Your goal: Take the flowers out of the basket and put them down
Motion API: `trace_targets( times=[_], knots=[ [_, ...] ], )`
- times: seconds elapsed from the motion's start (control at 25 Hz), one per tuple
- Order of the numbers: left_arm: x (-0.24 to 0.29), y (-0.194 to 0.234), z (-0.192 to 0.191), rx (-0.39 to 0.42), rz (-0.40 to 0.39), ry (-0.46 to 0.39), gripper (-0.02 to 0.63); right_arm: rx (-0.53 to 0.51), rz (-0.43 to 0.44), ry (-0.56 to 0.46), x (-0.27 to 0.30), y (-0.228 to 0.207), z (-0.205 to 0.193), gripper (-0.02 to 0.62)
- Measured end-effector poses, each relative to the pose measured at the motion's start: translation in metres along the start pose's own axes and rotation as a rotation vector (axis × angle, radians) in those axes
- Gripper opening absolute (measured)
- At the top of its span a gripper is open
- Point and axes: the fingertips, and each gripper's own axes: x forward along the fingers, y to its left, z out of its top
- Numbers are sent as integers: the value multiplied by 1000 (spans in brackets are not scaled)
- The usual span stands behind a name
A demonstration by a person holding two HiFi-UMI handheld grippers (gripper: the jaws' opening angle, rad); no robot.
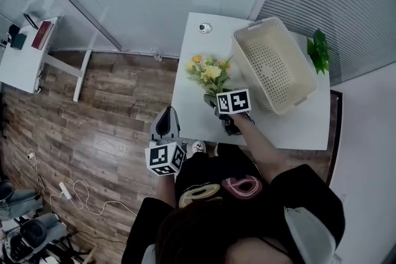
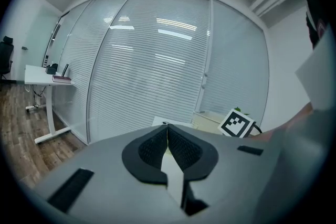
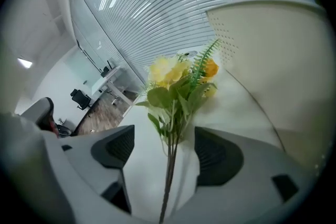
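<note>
Nearest the person, the left claw (image 2: 167, 139) hangs off the tabletop's near left edge, over the wood-plank floor (image 1: 93, 108). Its dark ribbed pads are pressed together with nothing between them. Further in, over the white, smooth tabletop (image 1: 189, 115), the right claw (image 3: 164, 136) points steeply down with its jaws spread wide. The thin dark stems (image 3: 169, 176) run up between the two pads, and neither pad touches them, so it has hold of nothing. The flowers (image 3: 176, 86) appear to lie on the tabletop just left of the basket, heads pointing far: yellow and orange blooms, broad matte leaves and a feathery fern frond. The bunch looks very light and probably artificial, with wiry stems that flex and soft heads that would crush. The best place to take hold is therefore the gathered stems just below the lowest leaves, where the ribbed pads can bite on something narrow and firm. To the right, the cream plastic basket (image 1: 270, 68) is rectangular and stiff, with perforated walls and bottom, and it looks empty. Leafy greenery (image 1: 318, 49) sits at the far right edge.
</note>
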Motion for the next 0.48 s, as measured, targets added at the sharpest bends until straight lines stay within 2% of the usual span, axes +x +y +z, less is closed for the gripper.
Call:
trace_targets(
  times=[0.12, 0.36, 0.48],
  knots=[
    [4, -8, 0, -6, -36, 2, 18, 5, 37, -9, -10, 6, 2, 345],
    [12, -26, -6, 5, -95, 17, 18, 42, 48, -77, -31, 6, 7, 354],
    [15, -37, -5, 8, -132, 15, 18, 19, 48, -101, -42, 5, 12, 354]
  ],
)
